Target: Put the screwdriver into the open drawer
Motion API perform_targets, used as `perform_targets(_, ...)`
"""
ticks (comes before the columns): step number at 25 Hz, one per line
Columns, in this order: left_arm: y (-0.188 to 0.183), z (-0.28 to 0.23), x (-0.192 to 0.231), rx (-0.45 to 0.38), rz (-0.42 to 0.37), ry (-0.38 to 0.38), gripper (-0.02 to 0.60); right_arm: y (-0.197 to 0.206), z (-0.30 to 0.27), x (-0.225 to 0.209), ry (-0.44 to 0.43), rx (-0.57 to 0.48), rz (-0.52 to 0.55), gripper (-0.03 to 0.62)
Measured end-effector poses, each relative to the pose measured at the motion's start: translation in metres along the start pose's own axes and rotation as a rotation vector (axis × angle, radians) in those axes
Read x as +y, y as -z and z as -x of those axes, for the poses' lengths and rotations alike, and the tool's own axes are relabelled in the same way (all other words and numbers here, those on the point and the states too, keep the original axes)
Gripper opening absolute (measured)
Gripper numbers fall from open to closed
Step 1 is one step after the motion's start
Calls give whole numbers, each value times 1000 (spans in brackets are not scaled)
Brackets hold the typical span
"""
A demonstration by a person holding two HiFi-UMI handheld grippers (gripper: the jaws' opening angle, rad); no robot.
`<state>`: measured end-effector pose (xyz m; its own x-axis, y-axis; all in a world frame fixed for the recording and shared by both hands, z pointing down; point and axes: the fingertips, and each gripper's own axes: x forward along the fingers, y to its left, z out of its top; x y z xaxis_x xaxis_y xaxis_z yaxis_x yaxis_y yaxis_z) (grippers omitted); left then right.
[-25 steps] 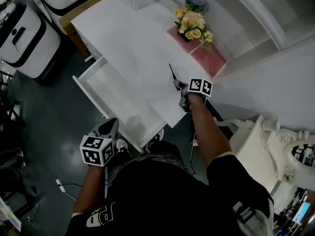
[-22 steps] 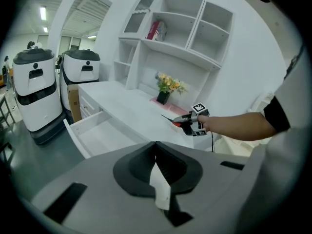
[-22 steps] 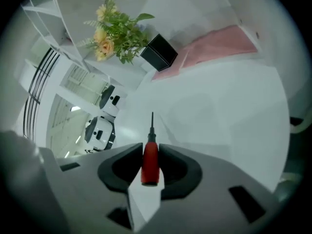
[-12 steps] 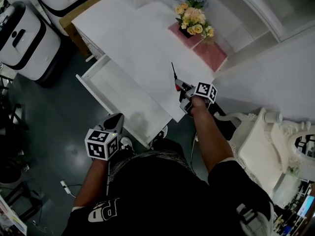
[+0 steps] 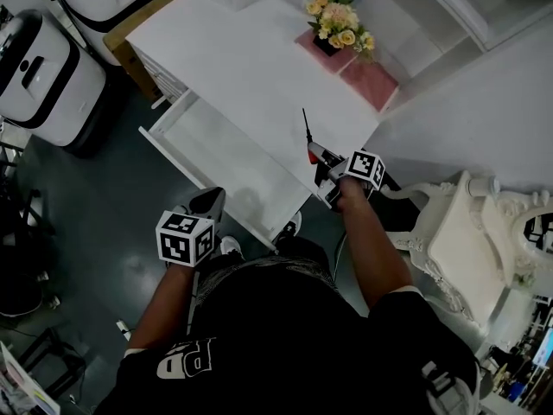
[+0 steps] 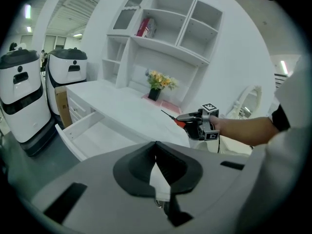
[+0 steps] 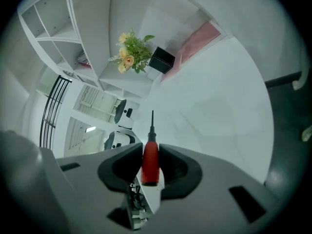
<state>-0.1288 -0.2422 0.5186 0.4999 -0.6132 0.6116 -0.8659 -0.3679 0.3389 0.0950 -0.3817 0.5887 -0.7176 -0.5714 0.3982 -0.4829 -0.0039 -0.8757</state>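
Red plastic sits between my right fingers [image 7: 171,165]: the handle of the screwdriver [image 7: 150,157], pinched from both sides, with its thin dark shaft sticking straight out past them toward 12 o'clock in the right gripper view. In the head view my right gripper [image 5: 321,159] holds the screwdriver [image 5: 308,142] over the near corner of the white table [image 5: 233,59], the tip aimed at about 11 o'clock. From the left gripper view the screwdriver [image 6: 179,121] looks lifted off the table top.

The open drawer [image 5: 166,142] juts from the table's side, at about 9 o'clock from the screwdriver and well apart from it. Its white inside is bare as far as I can see.

My left gripper [image 5: 207,204] hangs just off the drawer's near end, at about 6 o'clock from the drawer's middle. Its fingers [image 6: 139,165] are closed together with nothing between them.

A bunch of yellow flowers [image 5: 339,24] stands at the table's far edge, at 12 o'clock from the screwdriver, beside a pink mat [image 5: 367,80]. Two white machines [image 5: 39,67] stand on the floor at 10 o'clock from the drawer.
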Motion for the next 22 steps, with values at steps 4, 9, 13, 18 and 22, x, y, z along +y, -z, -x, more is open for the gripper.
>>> perform_targets(4,3,2,-2,5,-24,24,15,28,7,-2,3,3,-17,112)
perform_targets(9,11,6,-3,14,-38,40,15,68,12,-7,3,32,-49,110)
perform_targets(13,16,13,1,18,-43,44,15,98,12,-6,4,64,-55,112)
perform_targets(18,20,21,8,20,-46,45,15,135,6,-10,30,119,-45,112)
perform_targets(22,26,26,12,25,-46,49,15,159,3,-13,51,158,-28,112)
